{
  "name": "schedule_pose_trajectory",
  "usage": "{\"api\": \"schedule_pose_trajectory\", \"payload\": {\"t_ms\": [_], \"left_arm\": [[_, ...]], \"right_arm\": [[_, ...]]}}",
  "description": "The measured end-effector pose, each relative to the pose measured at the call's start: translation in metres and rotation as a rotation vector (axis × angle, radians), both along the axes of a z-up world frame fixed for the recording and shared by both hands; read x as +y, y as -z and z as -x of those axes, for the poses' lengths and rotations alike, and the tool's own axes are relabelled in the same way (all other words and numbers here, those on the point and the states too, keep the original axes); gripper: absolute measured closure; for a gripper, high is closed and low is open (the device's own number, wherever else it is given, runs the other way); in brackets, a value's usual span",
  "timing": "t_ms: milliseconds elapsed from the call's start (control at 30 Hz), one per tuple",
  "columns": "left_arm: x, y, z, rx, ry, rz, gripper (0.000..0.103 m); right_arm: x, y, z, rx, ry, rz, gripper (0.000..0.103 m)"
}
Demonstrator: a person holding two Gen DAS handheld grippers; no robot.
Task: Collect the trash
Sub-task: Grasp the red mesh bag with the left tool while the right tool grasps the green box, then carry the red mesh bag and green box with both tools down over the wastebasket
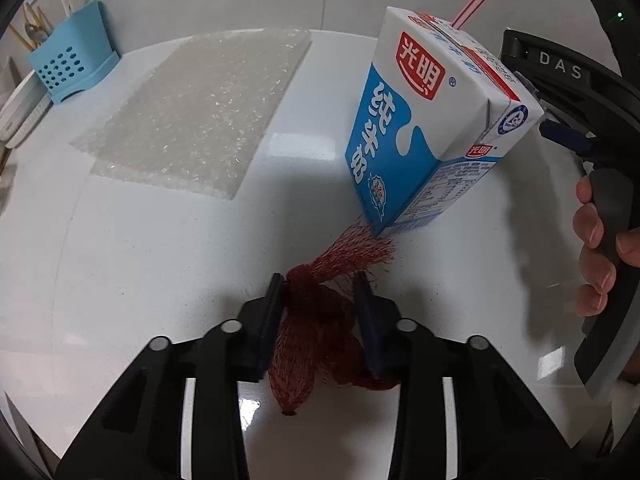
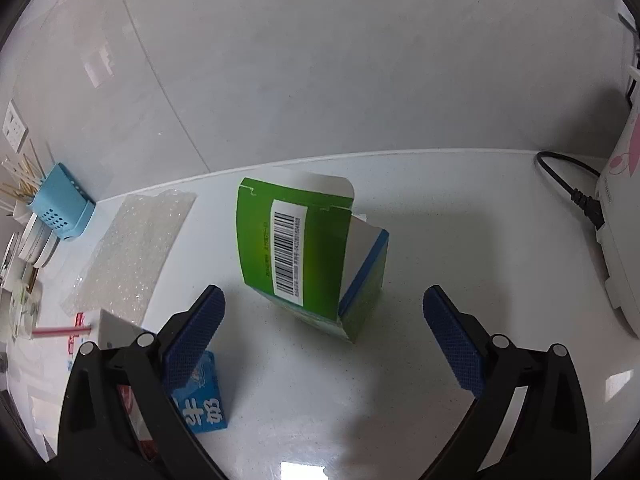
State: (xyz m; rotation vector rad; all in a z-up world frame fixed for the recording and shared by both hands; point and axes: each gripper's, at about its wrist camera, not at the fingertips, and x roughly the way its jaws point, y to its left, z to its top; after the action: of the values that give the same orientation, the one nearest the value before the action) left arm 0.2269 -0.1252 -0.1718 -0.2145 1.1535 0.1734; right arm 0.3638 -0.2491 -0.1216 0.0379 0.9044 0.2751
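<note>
The white surface (image 1: 140, 260) runs back to a pale wall. A sheet of bubble wrap (image 1: 200, 108) lies flat toward the back left, with a blue holder (image 1: 72, 64) of sticks and cutlery beyond it at the back-left corner, against the wall. At the right edge stands a white appliance (image 2: 624, 220) with a black cord (image 2: 572, 188) plugged into it.

A green box (image 2: 304, 256), its flap open and a barcode label facing up, sits near the middle of the surface, ahead of the right claw (image 2: 324, 336). That claw hovers wide open, holding nothing, its blue pads well apart and clear of the box. A hand (image 1: 596, 248) wraps its handle at the right edge of the left wrist view.

A blue-and-white carton (image 1: 432, 128) with a red-striped straw (image 1: 476, 2) stands upright left of the green box, just beside the right claw's left finger.

A red net (image 1: 320, 312), bunched up, lies on the surface in front of the carton, one end reaching the carton's base. The left claw (image 1: 320, 284) is narrowed around the net, both fingers pressing its bundled middle.
</note>
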Motion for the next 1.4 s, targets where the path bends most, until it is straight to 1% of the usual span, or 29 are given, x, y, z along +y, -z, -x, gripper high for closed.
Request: {"api": "schedule_pose_trajectory", "payload": {"t_ms": [33,100,133,200,233,267,300,400,500,800,933,1033,1400], "left_arm": [[0.000,-0.001,0.000,-0.001,0.001,0.003,0.084],[0.004,-0.002,-0.001,-0.010,0.004,-0.011,0.090],[0.004,-0.004,0.000,-0.017,0.007,-0.009,0.091],[0.010,-0.004,-0.003,-0.023,0.010,-0.007,0.092],[0.010,-0.006,-0.002,-0.028,0.012,-0.004,0.093],[0.011,-0.007,-0.002,-0.033,0.014,-0.002,0.093],[0.013,-0.007,-0.003,-0.036,0.016,-0.001,0.093],[0.013,-0.011,-0.002,-0.058,0.027,-0.002,0.094],[0.014,-0.013,0.000,-0.064,0.031,0.005,0.094],[0.015,-0.014,0.010,-0.074,0.061,0.010,0.094],[0.020,-0.014,0.017,-0.075,0.065,0.013,0.094],[0.021,-0.016,0.024,-0.080,0.079,0.013,0.094],[0.028,-0.024,0.050,-0.101,0.123,0.026,0.094]], "right_arm": [[0.000,0.001,-0.002,0.005,0.006,-0.006,0.009],[0.000,0.001,-0.004,0.012,0.012,-0.017,0.018],[0.000,0.001,-0.005,0.015,0.014,-0.017,0.020],[-0.001,0.001,-0.007,0.027,0.009,-0.028,0.030],[-0.002,0.000,-0.006,0.028,0.007,-0.028,0.033],[-0.002,0.000,-0.007,0.027,0.008,-0.023,0.040],[-0.001,0.001,-0.008,0.030,0.007,-0.022,0.044],[-0.006,-0.001,-0.007,0.028,0.005,-0.031,0.049],[-0.010,-0.003,-0.003,0.015,-0.002,-0.032,0.052],[-0.028,-0.012,0.017,-0.003,0.009,-0.028,0.052],[-0.017,-0.016,0.026,-0.020,0.009,-0.021,0.052],[-0.018,-0.019,0.037,-0.022,0.016,-0.026,0.052],[-0.009,-0.032,0.085,-0.051,0.024,-0.017,0.052]]}}
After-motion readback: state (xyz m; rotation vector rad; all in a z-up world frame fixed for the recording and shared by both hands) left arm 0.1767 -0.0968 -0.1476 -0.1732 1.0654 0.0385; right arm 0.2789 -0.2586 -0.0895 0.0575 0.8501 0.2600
